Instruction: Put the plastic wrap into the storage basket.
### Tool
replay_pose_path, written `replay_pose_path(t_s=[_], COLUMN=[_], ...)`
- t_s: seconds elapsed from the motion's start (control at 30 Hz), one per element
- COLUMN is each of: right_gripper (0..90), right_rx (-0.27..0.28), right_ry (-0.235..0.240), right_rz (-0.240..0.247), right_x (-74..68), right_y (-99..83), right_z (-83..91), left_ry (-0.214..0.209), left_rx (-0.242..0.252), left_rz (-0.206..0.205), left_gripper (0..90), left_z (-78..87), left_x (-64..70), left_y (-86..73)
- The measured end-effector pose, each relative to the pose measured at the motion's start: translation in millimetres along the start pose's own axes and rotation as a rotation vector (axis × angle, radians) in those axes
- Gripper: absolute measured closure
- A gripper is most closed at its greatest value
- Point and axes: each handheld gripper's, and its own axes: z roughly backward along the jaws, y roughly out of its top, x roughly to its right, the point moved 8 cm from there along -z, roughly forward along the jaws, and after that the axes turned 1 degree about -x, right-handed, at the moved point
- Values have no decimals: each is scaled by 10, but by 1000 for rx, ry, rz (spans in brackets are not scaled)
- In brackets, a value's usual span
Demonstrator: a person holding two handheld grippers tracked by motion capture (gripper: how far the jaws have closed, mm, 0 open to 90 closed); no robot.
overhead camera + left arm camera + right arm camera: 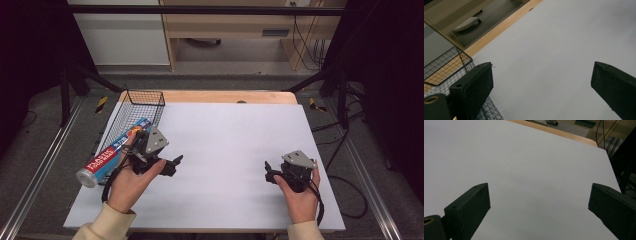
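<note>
Seemingly, the plastic-wrap roll [114,152] was already laid in the wire basket [142,102] (left of frame); left gripper [176,161] and right gripper [268,170] were held wide-fingered, empty.

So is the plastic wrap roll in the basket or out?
Partly in: the roll leans over the wire basket's near rim, silver end sticking out over the table.

A black wire mesh basket [131,116] sits at the far left corner of the white-topped wooden table [235,150]. A long cylindrical roll of plastic food wrap [112,153] lies tilted in the basket, its near end jutting over the basket's front edge toward the person.
</note>
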Motion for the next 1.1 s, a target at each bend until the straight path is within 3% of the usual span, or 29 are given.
replay_pose_path(t_s=[0.33, 0.47, 0.57, 0.8, 1.1], right_gripper=[39, 39, 39, 39, 39], right_rx=[8, 11, 13, 11, 5], right_ry=[-7, -8, -8, -14, -23], right_rz=[-8, -12, -17, -19, -35], right_x=[23, 34, 46, 88, 144], right_y=[-15, -22, -33, -74, -155], right_z=[57, 82, 101, 156, 241], left_ry=[-70, -100, -133, -193, -235], left_rx=[42, 60, 73, 78, 65], left_rz=[-15, -7, 22, 39, 16], left_gripper=[44, 44, 43, 44, 44], left_z=[-173, -224, -280, -413, -570], left_x=[227, 303, 366, 487, 658], left_y=[30, 36, 18, -72, -197])
